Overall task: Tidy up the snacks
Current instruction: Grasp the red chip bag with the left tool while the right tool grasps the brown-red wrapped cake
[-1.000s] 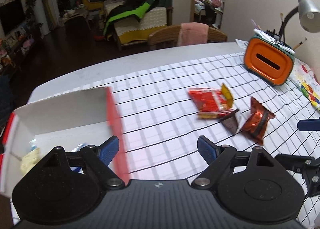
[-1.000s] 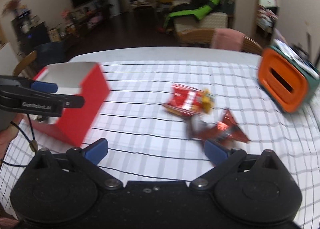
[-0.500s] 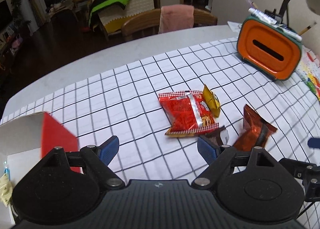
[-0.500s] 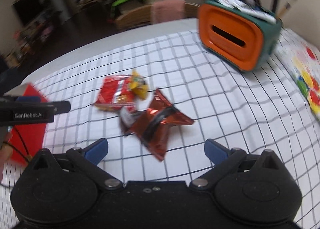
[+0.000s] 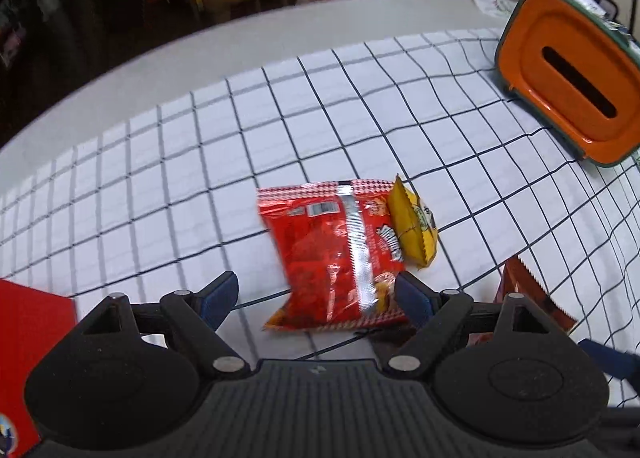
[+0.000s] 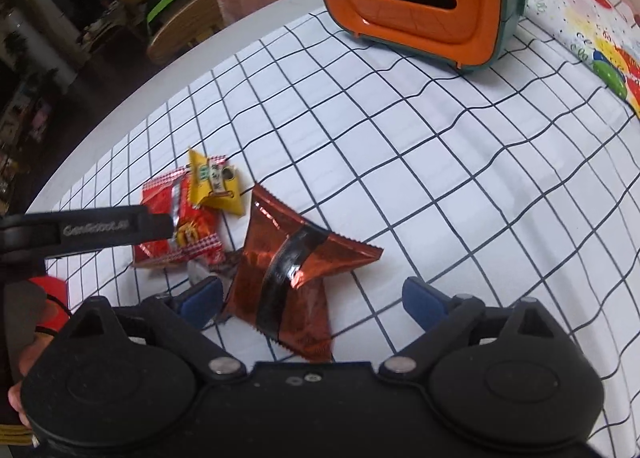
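Since the earlier frame both grippers have dropped over the snacks mid-table, away from the red box (image 5: 28, 342). The left gripper (image 5: 316, 298) gapes empty above the red packet (image 5: 332, 246). The right gripper (image 6: 312, 298), closing, straddles the copper packet (image 6: 288, 266) untouched; it should pinch the centre seam.

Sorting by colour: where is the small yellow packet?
The yellow packet lies on the checked cloth, against the red packet's right edge in the left wrist view.
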Motion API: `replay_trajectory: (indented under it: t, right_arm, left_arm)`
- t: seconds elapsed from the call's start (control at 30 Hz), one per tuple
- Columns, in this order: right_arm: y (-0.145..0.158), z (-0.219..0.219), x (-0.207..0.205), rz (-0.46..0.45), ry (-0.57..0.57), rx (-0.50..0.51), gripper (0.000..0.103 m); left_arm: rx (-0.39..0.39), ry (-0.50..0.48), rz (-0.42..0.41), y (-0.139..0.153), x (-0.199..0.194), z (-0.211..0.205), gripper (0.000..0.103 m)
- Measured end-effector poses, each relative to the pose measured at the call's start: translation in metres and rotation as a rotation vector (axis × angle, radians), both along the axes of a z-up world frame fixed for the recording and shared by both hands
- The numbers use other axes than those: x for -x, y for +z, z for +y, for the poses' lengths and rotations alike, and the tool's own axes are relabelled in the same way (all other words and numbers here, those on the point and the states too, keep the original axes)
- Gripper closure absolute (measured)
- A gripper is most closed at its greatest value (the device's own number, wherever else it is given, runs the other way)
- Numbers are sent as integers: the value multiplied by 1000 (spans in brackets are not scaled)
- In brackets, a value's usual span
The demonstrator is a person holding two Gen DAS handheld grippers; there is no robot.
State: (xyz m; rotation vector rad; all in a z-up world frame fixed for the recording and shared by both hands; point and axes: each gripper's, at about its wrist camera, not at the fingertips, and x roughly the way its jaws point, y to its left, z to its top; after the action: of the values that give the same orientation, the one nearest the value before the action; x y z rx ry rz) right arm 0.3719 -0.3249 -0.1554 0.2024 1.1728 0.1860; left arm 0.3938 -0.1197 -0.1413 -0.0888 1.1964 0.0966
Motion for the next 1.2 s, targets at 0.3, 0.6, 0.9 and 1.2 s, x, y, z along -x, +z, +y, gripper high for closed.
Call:
replay_trajectory:
  t: [0.3,0.6,0.9,1.2]
  right_arm:
    - [-14,10,-16,-5,-13,38,11]
    - [-27,18,-21,-13,-1,71,23]
    - [-26,14,-16,-54,10,77,33]
    - [-15,3,-7,-76,22,57,35]
  left_arm:
    - [-3,0,40,-20,-26,-12,17]
    - [-9,33,65,-39,-38,-9,17]
    - [15,42,42,-36,-31,1,30]
    - [21,77,22,-21,0,20,31]
